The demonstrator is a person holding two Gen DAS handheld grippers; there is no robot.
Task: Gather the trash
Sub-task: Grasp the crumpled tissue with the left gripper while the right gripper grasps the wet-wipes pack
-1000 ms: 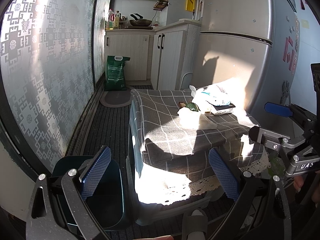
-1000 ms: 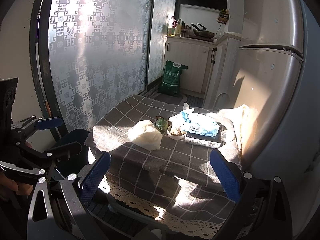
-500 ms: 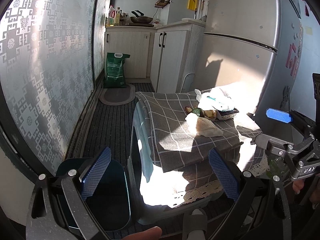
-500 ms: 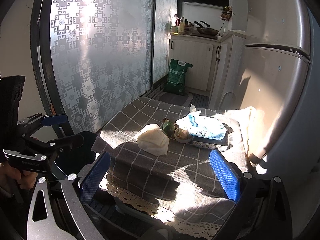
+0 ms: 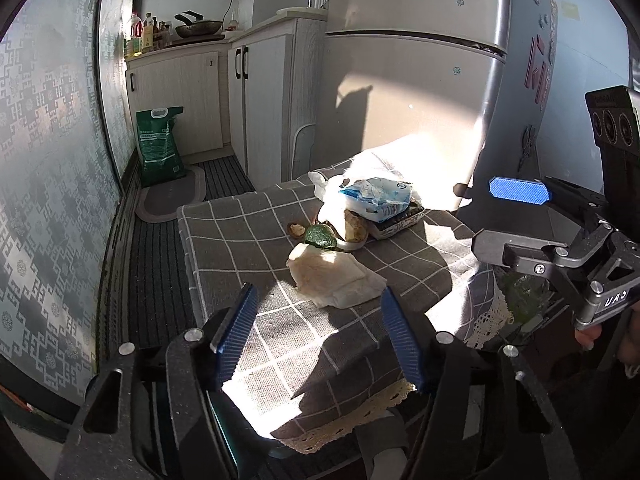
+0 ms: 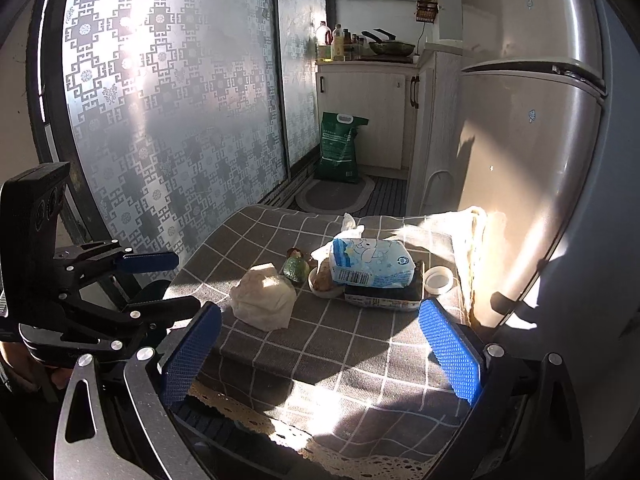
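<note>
Closer now, my left gripper (image 5: 320, 336), jaws narrowing, empty, lines up squarely on the crumpled white tissue wad (image 5: 334, 276); right gripper (image 6: 320, 350) wide, empty.

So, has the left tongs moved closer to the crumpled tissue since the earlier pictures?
Yes. The left tongs came forward over the checked cloth toward the crumpled tissue. Its jaws have just been closing, with nothing between them.

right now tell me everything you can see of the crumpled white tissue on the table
The crumpled white tissue is a soft, creased paper wad, pale cream in the sun. It lies loose on the checked grey tablecloth, nearest of the clutter, its far edge against or just short of a green wrapper. Nothing grips it.
</note>
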